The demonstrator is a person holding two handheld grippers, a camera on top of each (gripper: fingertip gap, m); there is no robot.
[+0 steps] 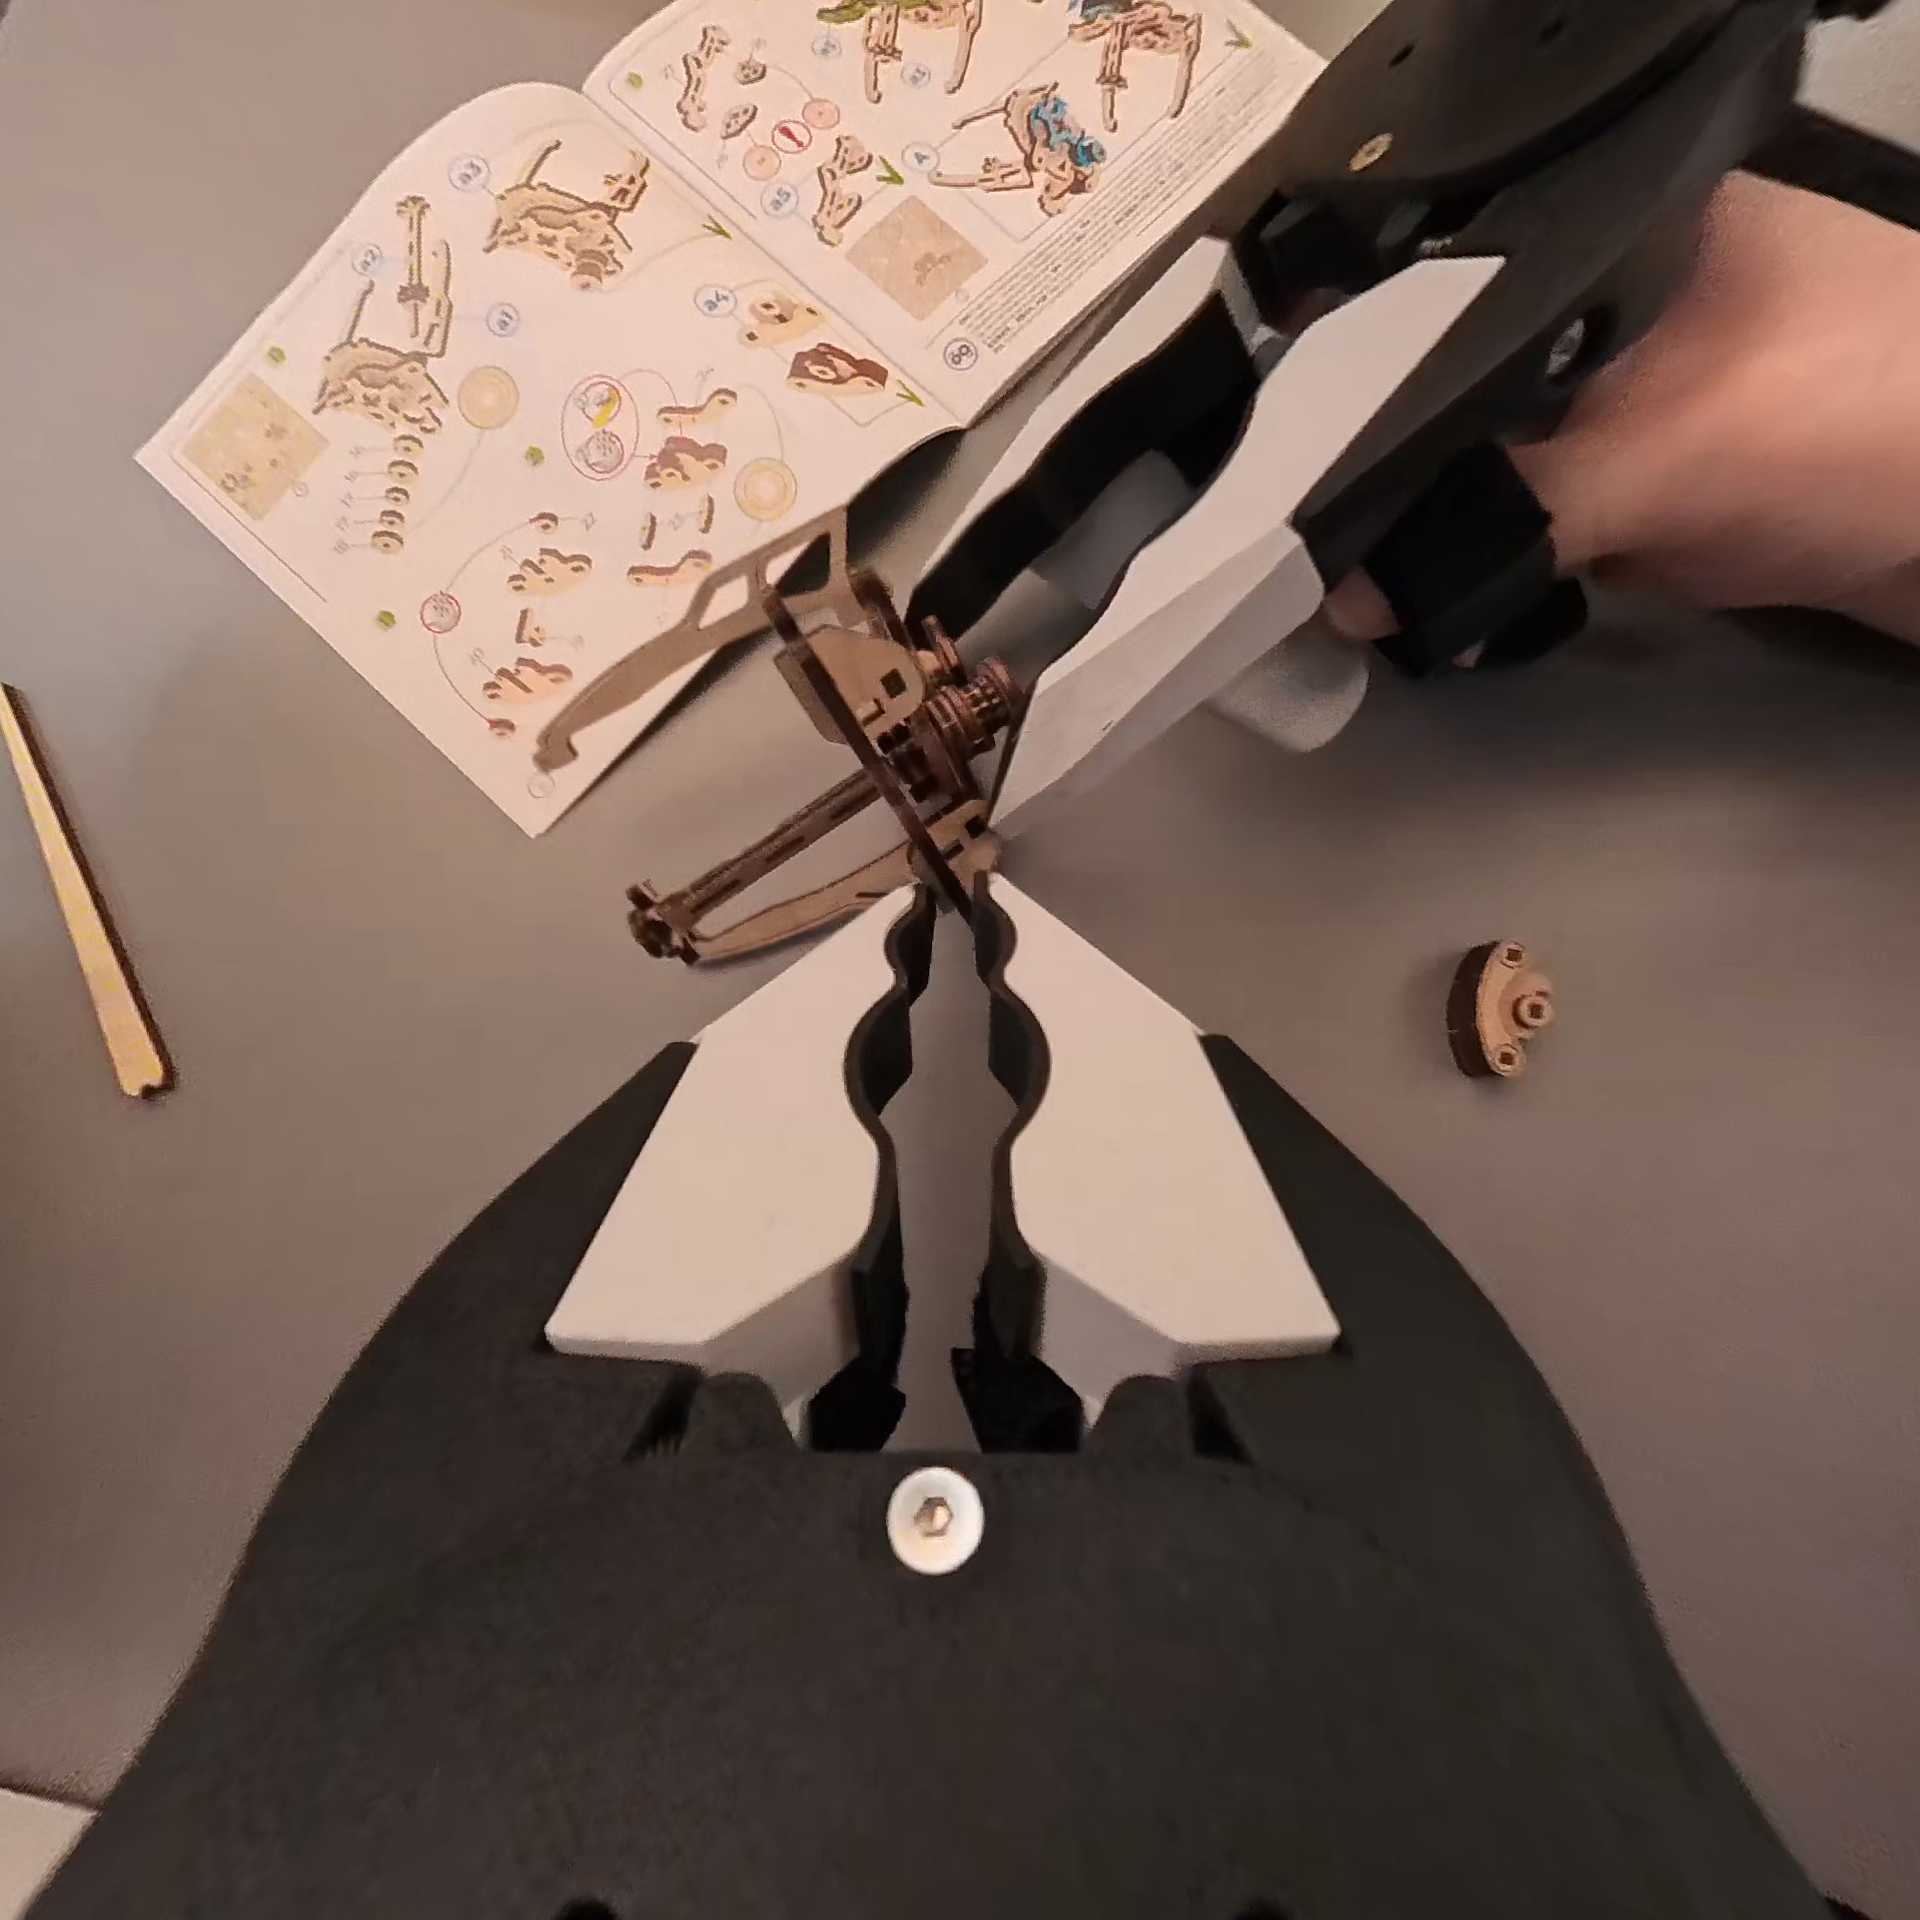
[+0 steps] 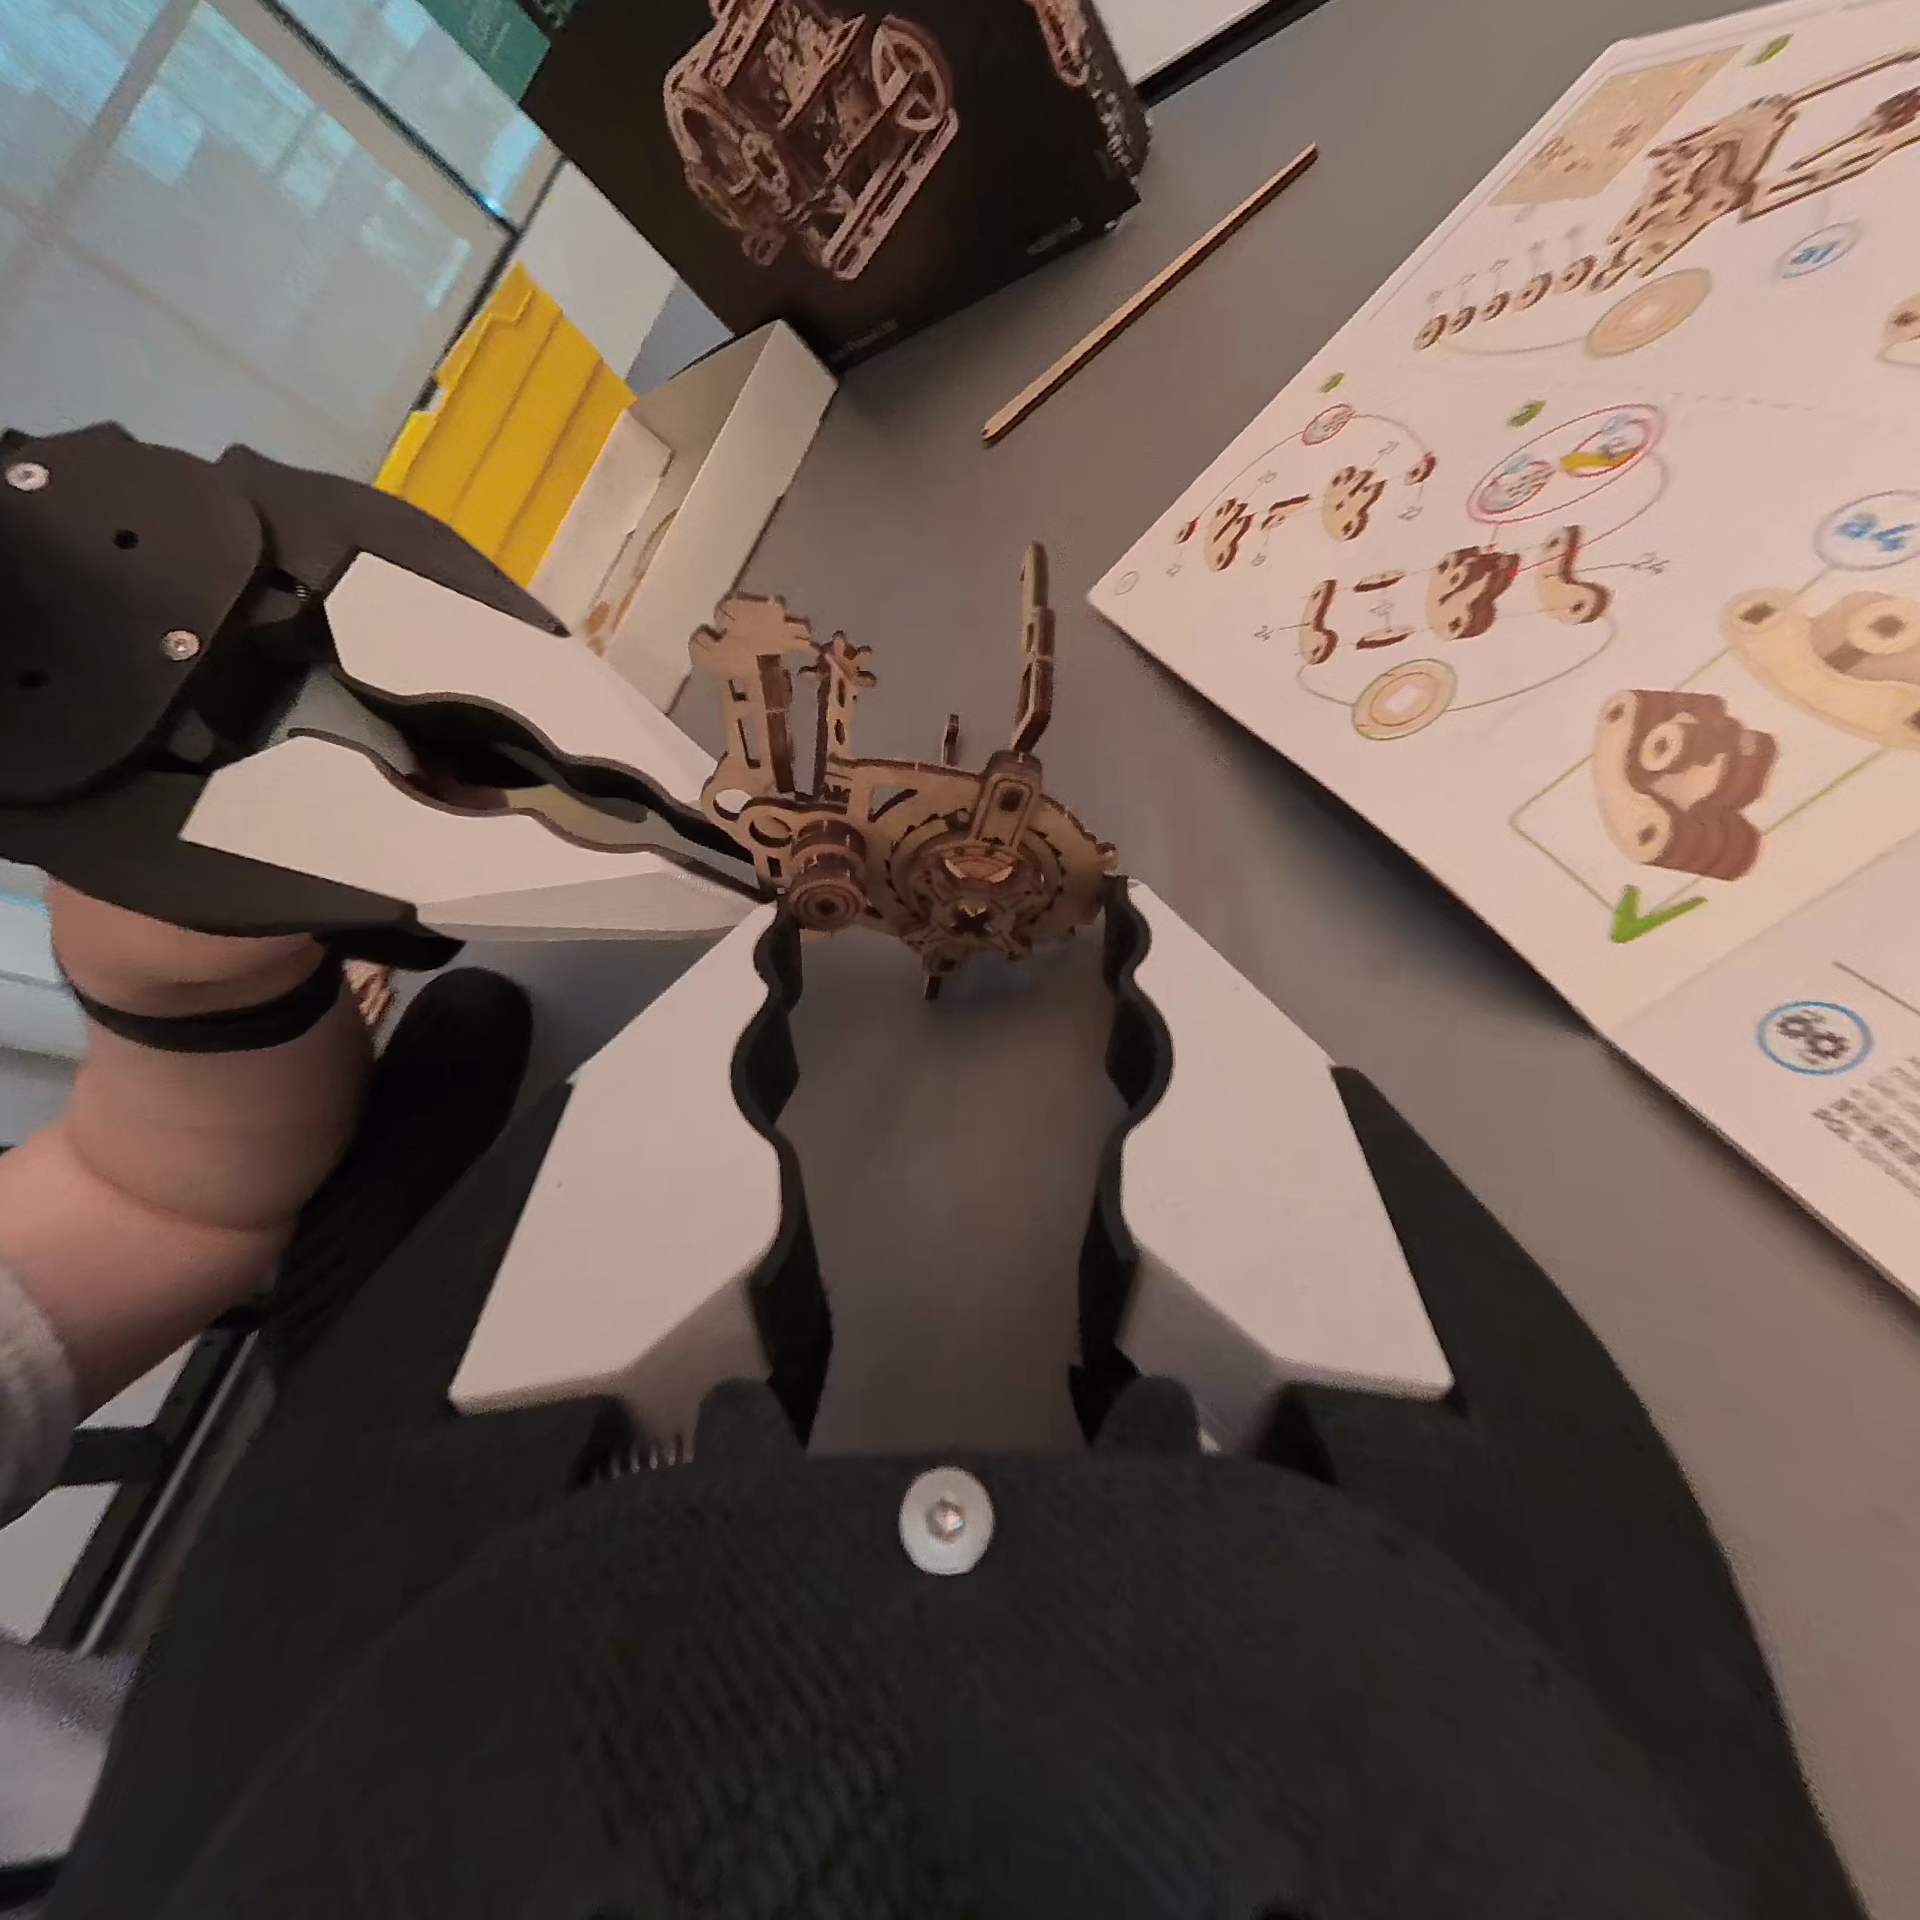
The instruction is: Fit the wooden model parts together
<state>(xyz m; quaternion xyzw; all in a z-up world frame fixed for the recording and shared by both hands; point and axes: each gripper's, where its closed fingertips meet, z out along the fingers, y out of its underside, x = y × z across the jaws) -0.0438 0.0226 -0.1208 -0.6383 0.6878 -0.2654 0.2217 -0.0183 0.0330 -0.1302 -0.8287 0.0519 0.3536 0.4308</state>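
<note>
The left claw (image 1: 951, 899) pinches the thin edge of the wooden model (image 1: 894, 717), holding it above the worktop (image 1: 312, 1247). The right claw (image 2: 951, 914) is spread wide around its geared face, seemingly to grip it while the loose rounded part (image 1: 1498, 1010) waits nearby.

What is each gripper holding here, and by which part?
The left gripper pinches the wooden model assembly by its flat plate's edge. The right gripper is open, its fingers either side of the gear side, not clamped.

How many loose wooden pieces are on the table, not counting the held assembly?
2. A long thin wooden strip lies left of the open instruction booklet; a small layered wooden hub piece lies right of the left gripper. Others may be hidden.
</note>
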